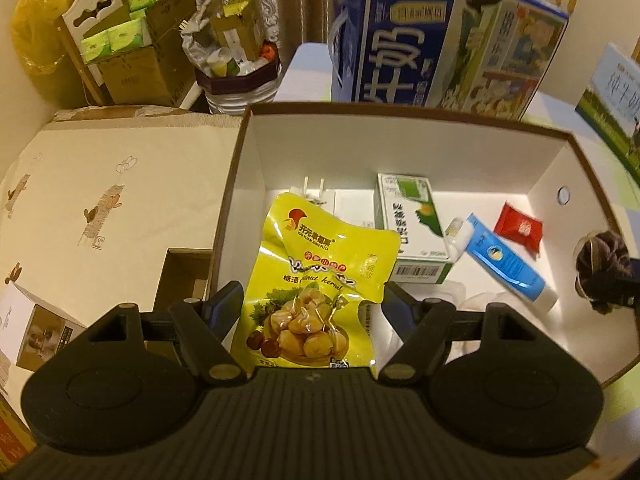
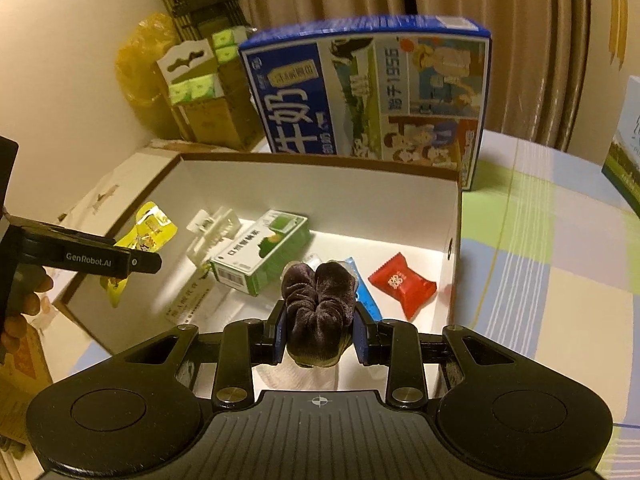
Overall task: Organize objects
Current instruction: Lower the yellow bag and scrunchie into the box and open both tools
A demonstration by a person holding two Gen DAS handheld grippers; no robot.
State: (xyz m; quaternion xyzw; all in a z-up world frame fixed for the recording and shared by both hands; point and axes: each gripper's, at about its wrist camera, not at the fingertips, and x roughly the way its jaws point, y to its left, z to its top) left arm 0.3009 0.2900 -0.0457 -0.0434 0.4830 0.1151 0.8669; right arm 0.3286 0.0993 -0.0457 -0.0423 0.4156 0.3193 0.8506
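The left gripper (image 1: 314,300) has its jaws wide apart around a glossy yellow snack pouch (image 1: 316,276), not visibly pinching it, at the near left side of the white box (image 1: 400,140). The right gripper (image 2: 319,332) is clamped on a bunched dark velvet scrunchie (image 2: 319,300) above the box's near edge. Inside lie a green-and-white carton (image 1: 412,224), a blue tube (image 1: 504,260), a red crinkly sweet (image 1: 519,229) and a white plug (image 1: 320,196). Only the right view shows a hand (image 2: 24,300) at the left gripper. Behind the far wall stands a blue milk carton (image 2: 368,92).
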